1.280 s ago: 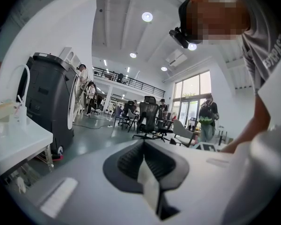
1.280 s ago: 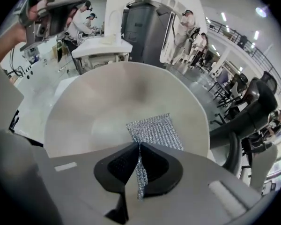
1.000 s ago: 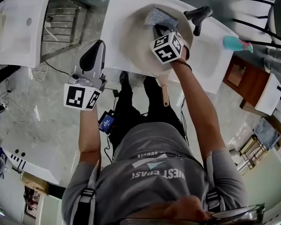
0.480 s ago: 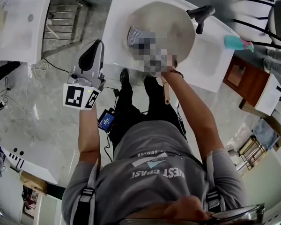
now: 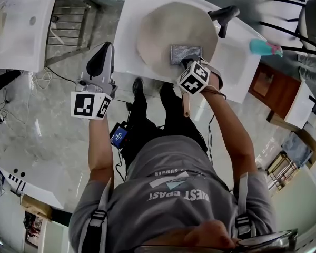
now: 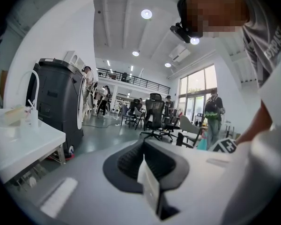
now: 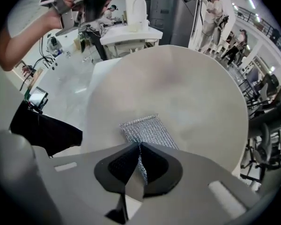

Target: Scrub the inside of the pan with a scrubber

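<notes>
Jaws of my right gripper [image 7: 139,165] are pinched tight on the near edge of the mesh scrubber [image 7: 147,130], which lies flat in the near right of the pan [image 7: 187,78] on the white worktop [image 5: 237,70], while my left gripper [image 6: 147,179] hangs closed and empty, well off to the left.

The pan [image 5: 163,30] lies bare left of the scrubber [image 5: 186,53]; the faucet [image 5: 224,17] flanks its right rim.
</notes>
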`<state>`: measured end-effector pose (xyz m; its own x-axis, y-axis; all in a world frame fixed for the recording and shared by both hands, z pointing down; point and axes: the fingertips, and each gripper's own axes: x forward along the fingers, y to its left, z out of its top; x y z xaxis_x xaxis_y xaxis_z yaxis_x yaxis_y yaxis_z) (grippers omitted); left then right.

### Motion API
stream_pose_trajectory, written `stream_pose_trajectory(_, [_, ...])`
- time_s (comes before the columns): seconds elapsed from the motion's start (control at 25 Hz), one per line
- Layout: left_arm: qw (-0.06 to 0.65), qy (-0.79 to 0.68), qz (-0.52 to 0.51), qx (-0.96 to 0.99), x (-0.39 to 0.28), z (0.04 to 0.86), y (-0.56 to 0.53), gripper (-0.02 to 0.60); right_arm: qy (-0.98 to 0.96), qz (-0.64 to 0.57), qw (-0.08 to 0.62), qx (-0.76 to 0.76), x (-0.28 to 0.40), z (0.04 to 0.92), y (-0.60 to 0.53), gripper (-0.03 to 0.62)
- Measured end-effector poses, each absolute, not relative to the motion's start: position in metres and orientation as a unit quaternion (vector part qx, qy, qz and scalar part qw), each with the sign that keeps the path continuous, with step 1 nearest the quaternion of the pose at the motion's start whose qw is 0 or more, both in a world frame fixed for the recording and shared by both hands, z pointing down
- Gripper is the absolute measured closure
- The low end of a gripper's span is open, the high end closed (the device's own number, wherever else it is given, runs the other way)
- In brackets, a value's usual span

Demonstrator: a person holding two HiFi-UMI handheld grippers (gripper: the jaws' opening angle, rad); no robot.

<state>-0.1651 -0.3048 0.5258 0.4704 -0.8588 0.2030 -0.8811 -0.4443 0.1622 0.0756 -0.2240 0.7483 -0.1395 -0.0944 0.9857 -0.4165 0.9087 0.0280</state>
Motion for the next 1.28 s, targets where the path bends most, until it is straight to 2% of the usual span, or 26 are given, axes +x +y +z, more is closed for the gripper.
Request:
stream_pose_trajectory(0.24, [0.127,-0.521,0.051,0.843,-0.173,0.529,-0.307,0.578,-0.722,0.115,0.622,0.280,0.110,0.735,-0.292,0.572])
stream_pose_trajectory(0.52, [0.131,-0.520,0.051,0.842,-0.171,0.532,-0.305,0.578,-0.754,0.128,0.540,0.352,0.074,0.726,-0.362,0.574])
stream_pose_trajectory(0.92, [0.133,-0.523,0.050,0.840,-0.182,0.530,-0.299,0.578,-0.801,0.167,0.505,0.276,-0.006,0.751,-0.342,0.579])
stream_pose_trajectory(1.28, [0.126,-0.518,0.047,0.845,-0.190,0.519,-0.292,0.578,-0.796,0.204,0.534,0.198,-0.028,0.767,-0.278,0.579])
